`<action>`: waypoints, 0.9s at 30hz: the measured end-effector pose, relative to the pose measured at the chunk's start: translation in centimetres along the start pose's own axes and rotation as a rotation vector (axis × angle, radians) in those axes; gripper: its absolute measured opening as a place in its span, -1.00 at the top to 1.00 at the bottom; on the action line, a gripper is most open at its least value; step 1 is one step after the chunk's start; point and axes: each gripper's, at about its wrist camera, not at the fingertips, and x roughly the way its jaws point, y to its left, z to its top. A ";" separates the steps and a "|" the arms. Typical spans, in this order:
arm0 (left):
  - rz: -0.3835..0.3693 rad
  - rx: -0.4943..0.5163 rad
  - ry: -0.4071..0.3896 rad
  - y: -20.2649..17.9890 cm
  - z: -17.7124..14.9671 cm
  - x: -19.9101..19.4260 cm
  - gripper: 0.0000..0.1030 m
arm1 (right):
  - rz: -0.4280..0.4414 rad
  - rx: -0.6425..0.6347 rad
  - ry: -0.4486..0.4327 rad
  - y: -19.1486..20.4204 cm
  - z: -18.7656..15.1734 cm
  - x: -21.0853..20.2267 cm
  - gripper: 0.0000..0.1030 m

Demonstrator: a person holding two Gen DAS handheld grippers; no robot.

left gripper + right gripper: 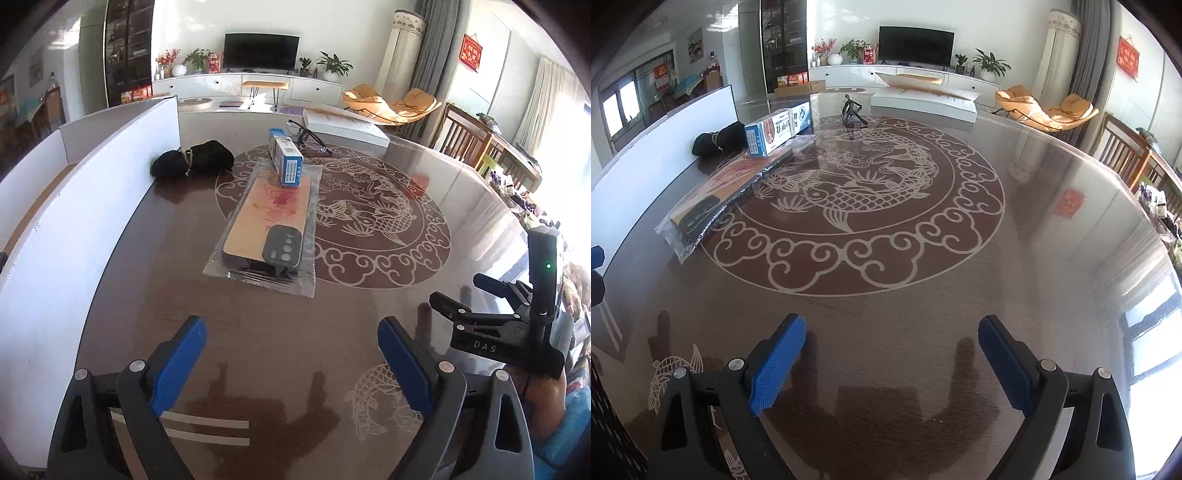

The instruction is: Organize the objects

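Home living room; television (261,51), lounge chair (391,101), houseplants (990,63)

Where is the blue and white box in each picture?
Left wrist view: the blue and white box sits upper middle, one end resting on the bagged phone case.
Right wrist view: the same box is upper left, again on the case's far end.
Shared landmark: the black pouch lies just left of the box in both.
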 end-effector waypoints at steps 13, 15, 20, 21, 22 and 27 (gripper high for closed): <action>0.039 -0.063 0.000 1.7 -1.1 1.6 -0.84 | 0.009 0.041 0.038 0.5 0.3 1.0 -1.00; 0.038 -0.068 0.008 1.8 -1.2 1.7 -0.84 | 0.009 0.041 0.038 0.5 0.3 1.0 -1.00; 0.039 -0.082 0.035 2.1 -1.3 2.2 -0.84 | 0.009 0.042 0.038 0.5 0.3 1.0 -1.00; 0.042 -0.082 0.041 2.1 -1.3 2.4 -0.84 | 0.009 0.042 0.038 0.5 0.3 1.0 -1.00; 0.044 -0.081 0.046 2.1 -1.4 2.5 -0.84 | 0.010 0.042 0.038 0.5 0.3 1.0 -1.00; 0.057 -0.067 0.045 1.8 -1.5 2.4 -0.84 | 0.010 0.042 0.038 0.5 0.3 1.0 -1.00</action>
